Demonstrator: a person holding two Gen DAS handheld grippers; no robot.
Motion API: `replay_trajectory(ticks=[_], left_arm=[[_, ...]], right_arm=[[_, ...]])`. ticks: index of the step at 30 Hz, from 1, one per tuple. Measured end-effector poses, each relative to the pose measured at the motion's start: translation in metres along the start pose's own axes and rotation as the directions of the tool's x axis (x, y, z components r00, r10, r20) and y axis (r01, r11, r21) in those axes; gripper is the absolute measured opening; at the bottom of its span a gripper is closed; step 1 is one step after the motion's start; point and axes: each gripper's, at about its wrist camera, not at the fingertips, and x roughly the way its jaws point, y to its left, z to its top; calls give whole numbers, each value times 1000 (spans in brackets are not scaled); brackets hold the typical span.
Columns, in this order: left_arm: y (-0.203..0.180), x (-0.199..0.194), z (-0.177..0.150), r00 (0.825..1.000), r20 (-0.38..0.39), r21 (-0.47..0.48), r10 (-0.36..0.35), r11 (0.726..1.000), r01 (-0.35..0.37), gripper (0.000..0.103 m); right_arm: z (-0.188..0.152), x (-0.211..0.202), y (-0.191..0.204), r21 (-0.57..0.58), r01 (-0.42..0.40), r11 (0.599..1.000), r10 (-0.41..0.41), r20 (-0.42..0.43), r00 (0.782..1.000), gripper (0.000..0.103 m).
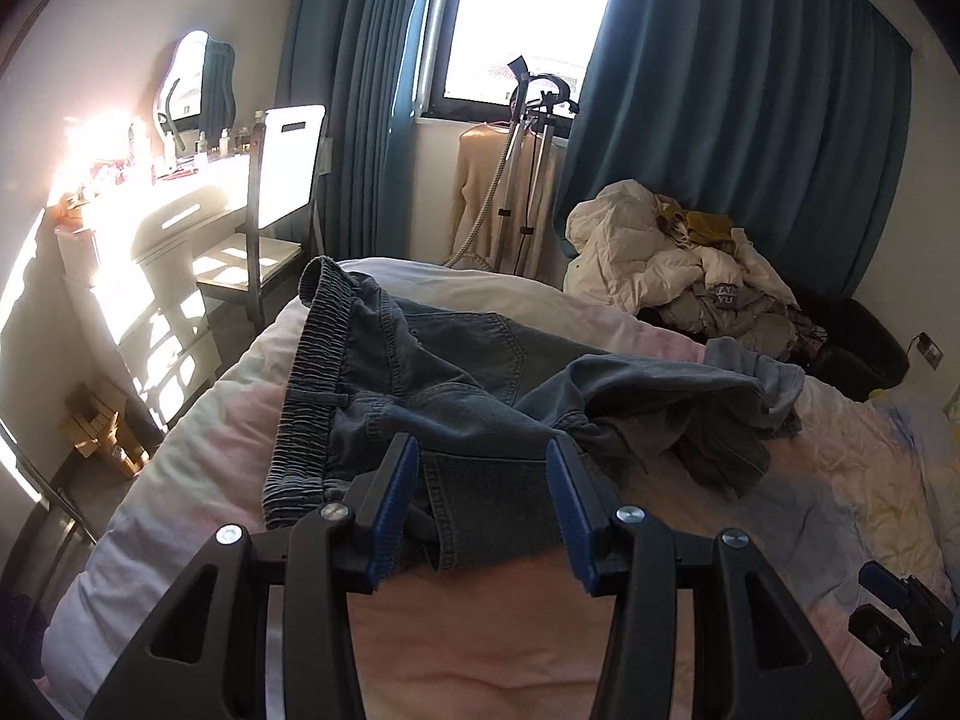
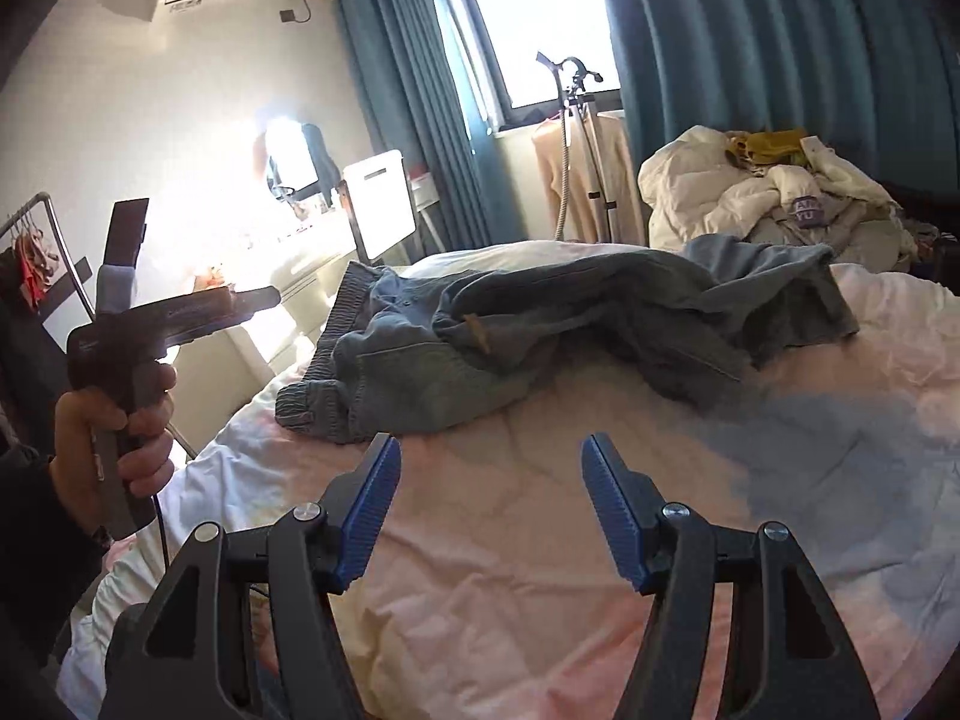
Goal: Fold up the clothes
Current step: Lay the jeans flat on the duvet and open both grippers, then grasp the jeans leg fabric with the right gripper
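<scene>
Item: denim trousers (image 1: 432,372), blue-grey with an elastic waistband (image 1: 312,372). They lie crumpled on the bed (image 1: 180,480), on its pale pink and white quilt, waistband toward the dressing-table side, legs bunched and trailing toward the clothes heap.

Item: your left gripper (image 1: 483,504). It hangs over the near edge of the trousers. A flat fold of denim shows in the gap between the blue pads (image 1: 393,516), but neither pad presses on it, so the fingers stand apart at a middling width and hold nothing. In the right wrist view your left hand (image 2: 114,420) grips the handle of this tool at the left edge, a dark sleeve above it.

Item: your right gripper (image 2: 492,504). Its jaws stand wide over bare quilt, just short of the trousers, with nothing between them. Part of it also shows at the lower right corner of the left wrist view.

Item: heap of unfolded clothes (image 1: 678,258), cream, grey and mustard, piled at the far right end of the bed, against the curtain.

Item: teal curtains (image 1: 750,120) on either side of a bright window (image 1: 528,18).

Item: garment steamer stand (image 1: 528,168) beneath the window, a cream garment hanging beside it.

Item: white dressing table (image 1: 168,210) with mirror (image 1: 192,84) and a chair (image 1: 270,228), at the left in strong sunlight.
</scene>
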Motion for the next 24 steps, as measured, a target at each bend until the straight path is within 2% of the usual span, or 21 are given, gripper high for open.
replay_trajectory(ticks=[7,11,15,18,20,24], left_arm=[[-90,-7,-17,993,-14,43,-114,993,114,46],[-127,7,-31,991,-39,78,-131,988,133,46],[-136,29,-47,988,-58,42,-144,988,146,46],[-135,46,-60,990,-63,27,-124,992,126,46],[-133,56,-68,993,-68,28,-100,994,102,46],[-119,73,-70,991,-86,-24,-100,995,99,46]], right_arm=[[-22,-31,-70,136,75,988,-81,39,996,64],[-37,-31,-109,239,97,966,-109,35,993,64],[-34,-19,-130,275,109,955,-123,34,992,64],[-26,-4,-140,282,121,952,-134,28,991,64],[-21,15,-146,266,131,955,-137,5,991,64],[-13,65,-156,233,135,963,-128,-45,991,64]])
